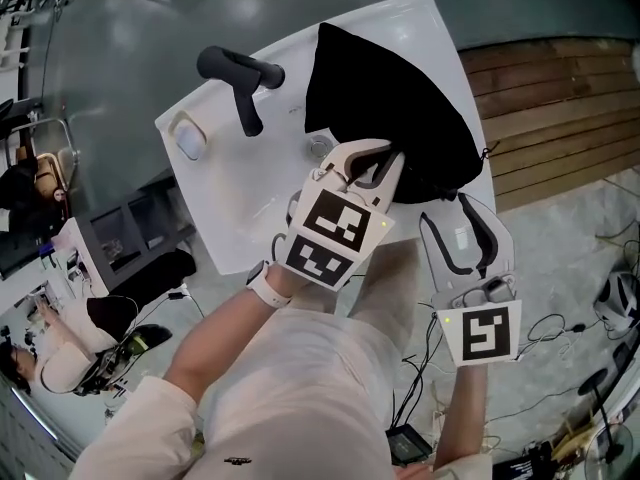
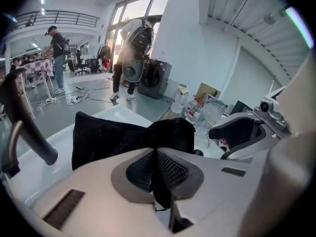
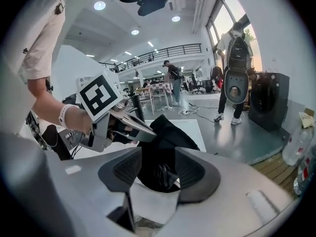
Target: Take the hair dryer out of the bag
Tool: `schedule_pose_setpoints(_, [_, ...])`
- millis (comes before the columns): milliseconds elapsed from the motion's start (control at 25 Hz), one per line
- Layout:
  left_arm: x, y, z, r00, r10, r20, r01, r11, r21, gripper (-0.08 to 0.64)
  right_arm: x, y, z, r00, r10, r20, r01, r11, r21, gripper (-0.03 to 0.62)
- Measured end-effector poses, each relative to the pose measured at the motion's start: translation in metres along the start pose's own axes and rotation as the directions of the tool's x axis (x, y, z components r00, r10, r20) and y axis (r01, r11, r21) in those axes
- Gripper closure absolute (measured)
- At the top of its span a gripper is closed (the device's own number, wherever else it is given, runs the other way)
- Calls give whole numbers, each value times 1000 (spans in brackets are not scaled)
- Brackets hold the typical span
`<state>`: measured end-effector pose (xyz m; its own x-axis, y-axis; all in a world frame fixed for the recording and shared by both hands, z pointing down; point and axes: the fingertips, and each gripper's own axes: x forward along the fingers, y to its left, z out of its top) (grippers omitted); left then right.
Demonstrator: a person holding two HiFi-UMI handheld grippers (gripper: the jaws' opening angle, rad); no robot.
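1. Head view: dark grey T-shaped plastic hair dryer (image 1: pixel 240 80) lies left of the soft black cloth bag (image 1: pixel 390 98); likely rigid, light; grasp its handle
2. Left gripper view: left gripper (image 2: pixel 157 168) pinches bag cloth
3. Right gripper view: right gripper (image 3: pixel 158 171) spread, empty

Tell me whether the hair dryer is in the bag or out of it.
Out. The hair dryer lies bare on the white table, to the left of the black bag and apart from it.
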<state>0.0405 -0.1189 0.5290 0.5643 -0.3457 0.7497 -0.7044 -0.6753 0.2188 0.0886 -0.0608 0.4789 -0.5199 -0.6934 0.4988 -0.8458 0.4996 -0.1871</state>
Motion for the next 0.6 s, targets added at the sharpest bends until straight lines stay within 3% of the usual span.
schedule_pose_setpoints(280, [0,14,-1,1000,-5,-6,5,1000,3,541,25,4,-9,994,24,-106,-35,994,-104,328])
schedule_pose_setpoints(600, [0,30,-6,999,-24,-25,24,1000,15,541,56,13,-21,976,18,-217,-74,965,-253,308])
